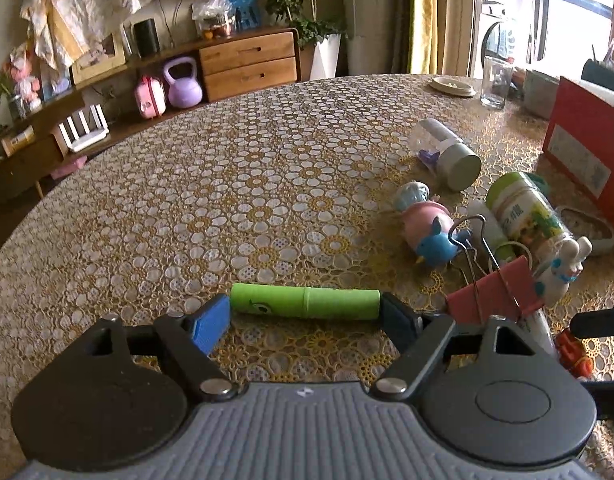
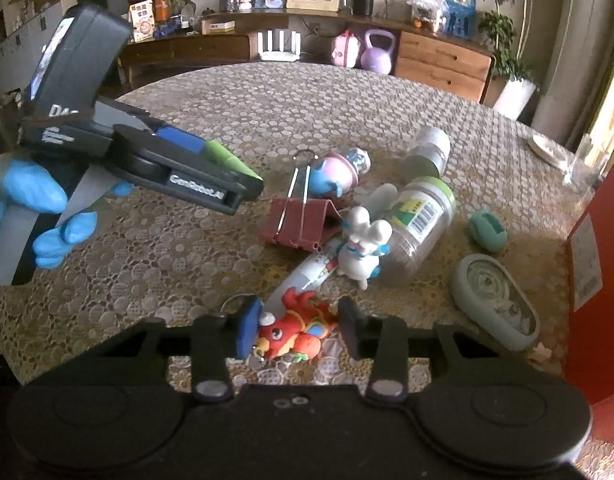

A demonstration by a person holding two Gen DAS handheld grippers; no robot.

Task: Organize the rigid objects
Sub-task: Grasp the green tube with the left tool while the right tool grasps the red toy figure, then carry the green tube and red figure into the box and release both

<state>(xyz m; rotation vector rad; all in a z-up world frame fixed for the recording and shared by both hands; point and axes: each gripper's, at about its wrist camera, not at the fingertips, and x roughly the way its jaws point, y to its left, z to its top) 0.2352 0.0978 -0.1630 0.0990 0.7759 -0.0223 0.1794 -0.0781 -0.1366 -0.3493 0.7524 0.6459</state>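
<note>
Rigid objects mostly lie unsorted on the tabletop (image 1: 227,184). A green tube (image 1: 305,302) is clasped endwise in the left gripper (image 1: 305,312). The right gripper (image 2: 299,330) brackets a red parrot toy (image 2: 297,332); whether it is clamped cannot be told.

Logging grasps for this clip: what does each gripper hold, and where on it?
The left gripper holds the green tube end to end. The right gripper brackets the red toy; contact cannot be told.

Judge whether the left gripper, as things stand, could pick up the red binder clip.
Probably not yet: the left gripper is already shut on the green tube, held end to end. The red binder clip lies close beside it with nothing between them, so the tube must go down first.
</note>
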